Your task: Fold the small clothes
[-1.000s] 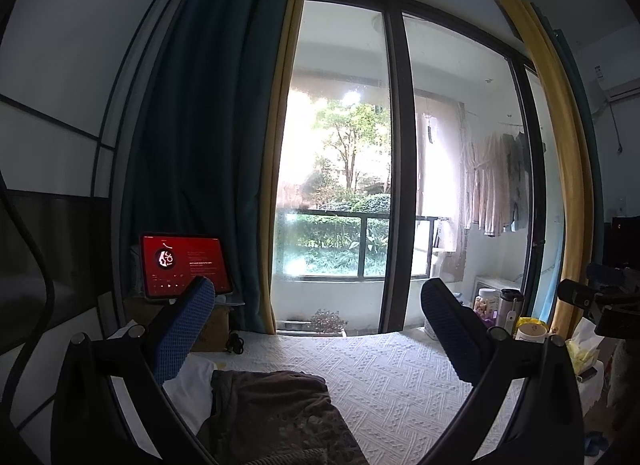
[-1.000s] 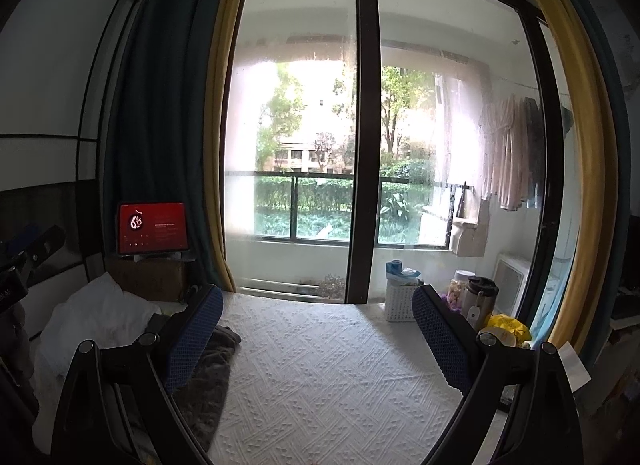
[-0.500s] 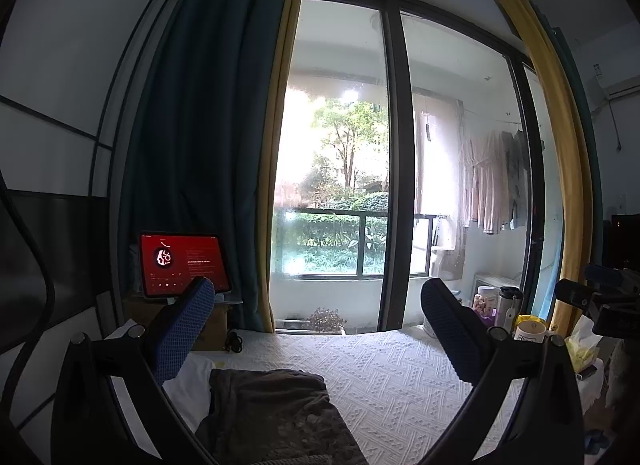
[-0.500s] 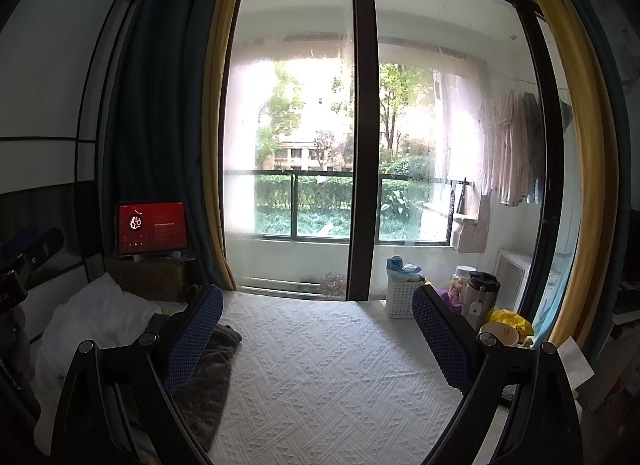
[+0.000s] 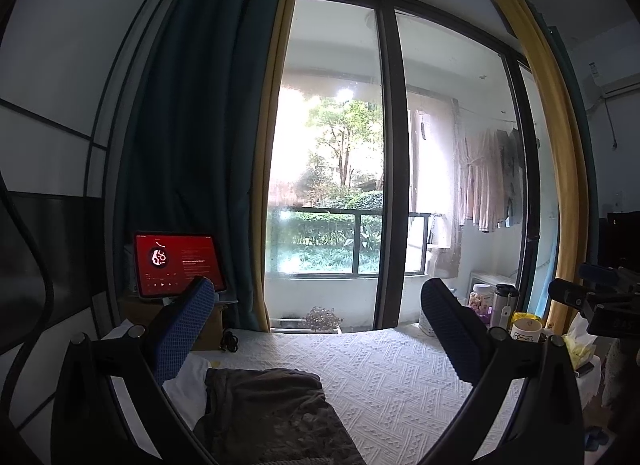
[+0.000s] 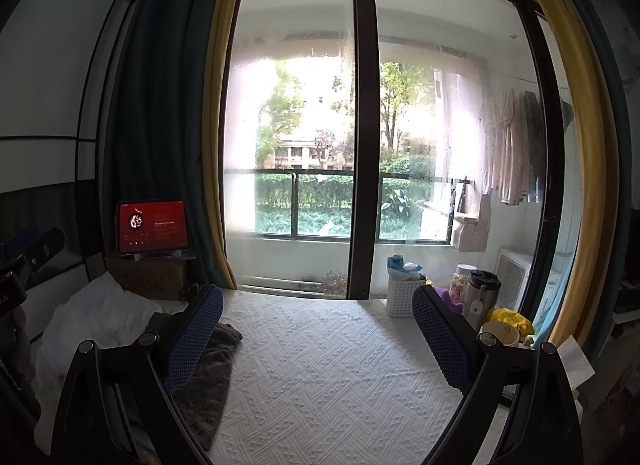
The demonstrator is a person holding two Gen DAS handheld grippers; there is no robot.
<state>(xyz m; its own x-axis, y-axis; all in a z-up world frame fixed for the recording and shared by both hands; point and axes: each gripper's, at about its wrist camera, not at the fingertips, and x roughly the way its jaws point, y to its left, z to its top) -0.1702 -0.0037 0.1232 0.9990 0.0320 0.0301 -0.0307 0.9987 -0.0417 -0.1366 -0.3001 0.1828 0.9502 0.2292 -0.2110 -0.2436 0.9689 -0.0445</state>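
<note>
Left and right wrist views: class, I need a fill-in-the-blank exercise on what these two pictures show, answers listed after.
1. The left gripper and the right gripper both have their jaws ____.
2. The tablet beside the dark curtain shows a ____ screen.
3. The grey garment lies on a ____ textured bedspread.
4. Neither gripper is ____ the grey garment.

Missing words: open; red; white; holding
</note>
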